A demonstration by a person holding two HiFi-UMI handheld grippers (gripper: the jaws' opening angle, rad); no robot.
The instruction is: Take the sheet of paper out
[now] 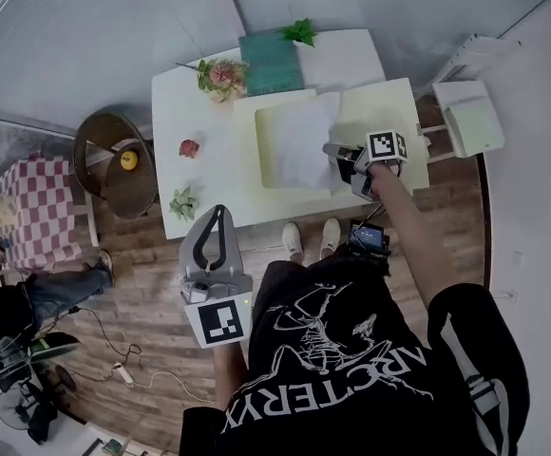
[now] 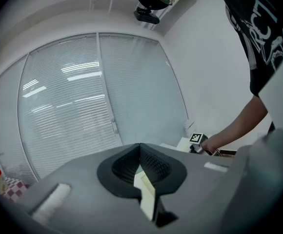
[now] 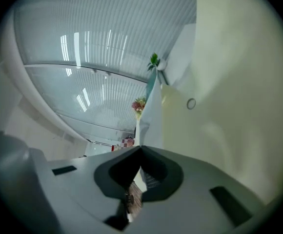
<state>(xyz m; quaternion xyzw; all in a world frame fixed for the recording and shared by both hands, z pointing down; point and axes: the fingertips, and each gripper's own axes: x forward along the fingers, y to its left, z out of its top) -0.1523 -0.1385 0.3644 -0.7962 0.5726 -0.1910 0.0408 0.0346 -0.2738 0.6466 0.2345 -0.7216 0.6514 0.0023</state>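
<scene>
Bright, even indoor light, shadows faint; the sheet of paper nearly washes out against the pale folder. Lamp glare streaks the window blinds in both gripper views. Heavy fisheye bend, black corners, blurry near foreground there.

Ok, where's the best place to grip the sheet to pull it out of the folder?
Its right edge, coming in from the open right side of the folder. The sheet is thin and mostly flat, so only a lifted free edge lets the fingers close on both faces. The right gripper is shut on that edge now.
</scene>
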